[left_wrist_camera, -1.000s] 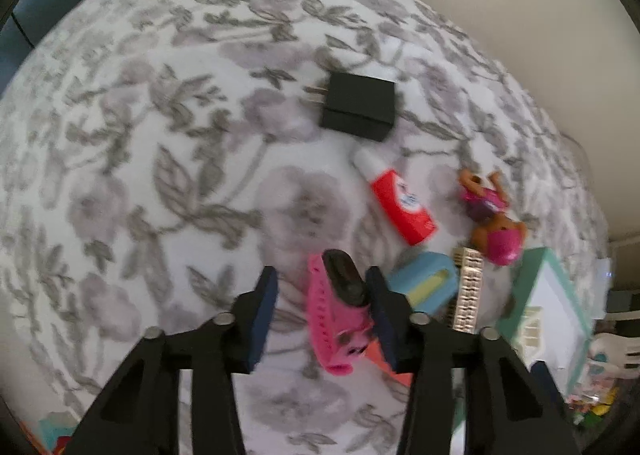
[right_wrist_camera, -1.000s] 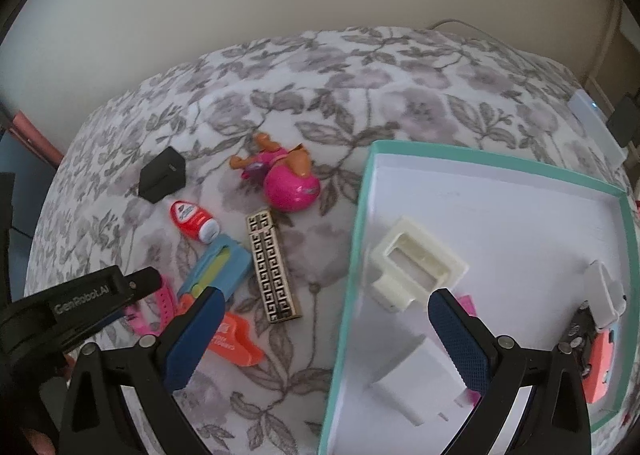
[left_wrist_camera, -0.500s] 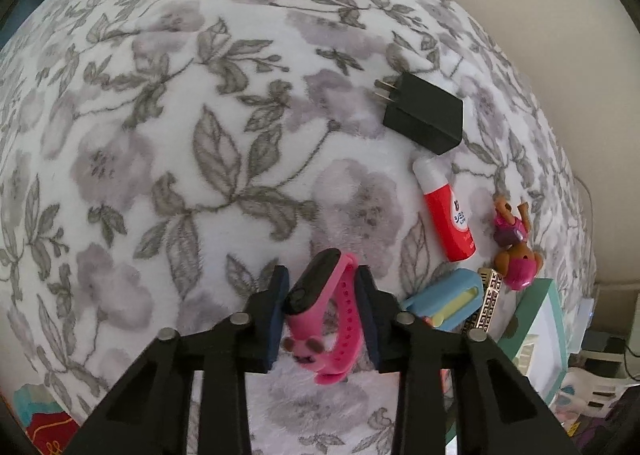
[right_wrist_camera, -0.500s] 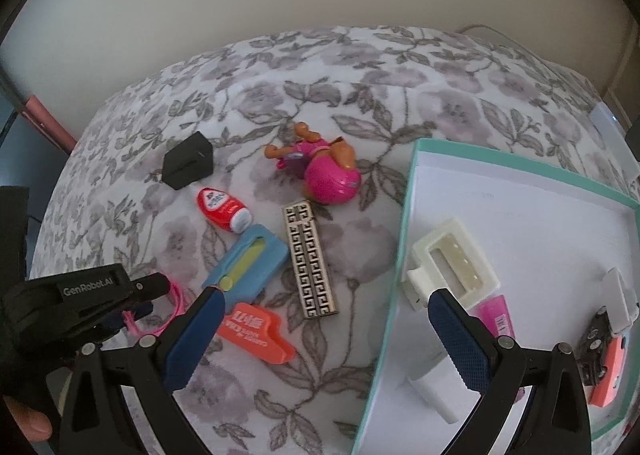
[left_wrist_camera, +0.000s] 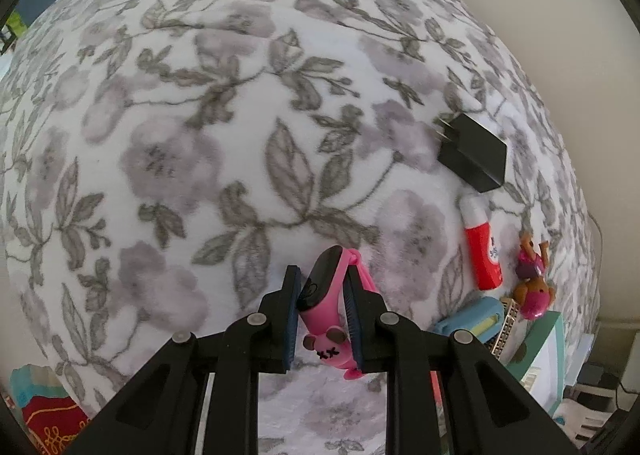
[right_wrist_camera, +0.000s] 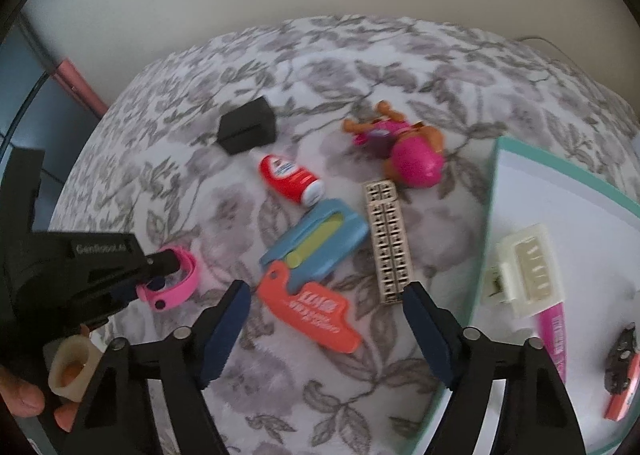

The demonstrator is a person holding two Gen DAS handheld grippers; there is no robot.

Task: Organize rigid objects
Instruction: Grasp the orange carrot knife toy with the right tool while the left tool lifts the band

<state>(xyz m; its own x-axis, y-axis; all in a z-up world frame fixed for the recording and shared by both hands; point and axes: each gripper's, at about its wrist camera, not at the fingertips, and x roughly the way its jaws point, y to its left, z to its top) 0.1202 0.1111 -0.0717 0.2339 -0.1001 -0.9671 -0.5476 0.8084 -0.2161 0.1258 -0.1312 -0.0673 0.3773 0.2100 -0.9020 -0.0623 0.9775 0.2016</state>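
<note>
While the left gripper (left_wrist_camera: 322,313) squeezes the pink toy watch (left_wrist_camera: 326,307) tight between its two blue pads, the watch sits low over the flowery blanket (left_wrist_camera: 200,135), near the blanket's left side, well apart from the teal box (right_wrist_camera: 494,183) on the right. Its black face runs along the pads, with the long way pointing out ahead of the gripper, and the little bear end is back near the knuckles. The strap loops round behind.

The watch looks small and light. Its middle part seems hard, but the strap looks bendy, so I think the hard middle is the best place to hold it, just where the pads press now. A hold on the strap might let it flop.

The right gripper (right_wrist_camera: 326,319) hangs over the orange tag (right_wrist_camera: 312,309), and its jaws are closing in. The tag lies in the gap, but the pads do not touch it yet. It looks flat and thin, so it may be tricky to pinch off the soft blanket.
</note>
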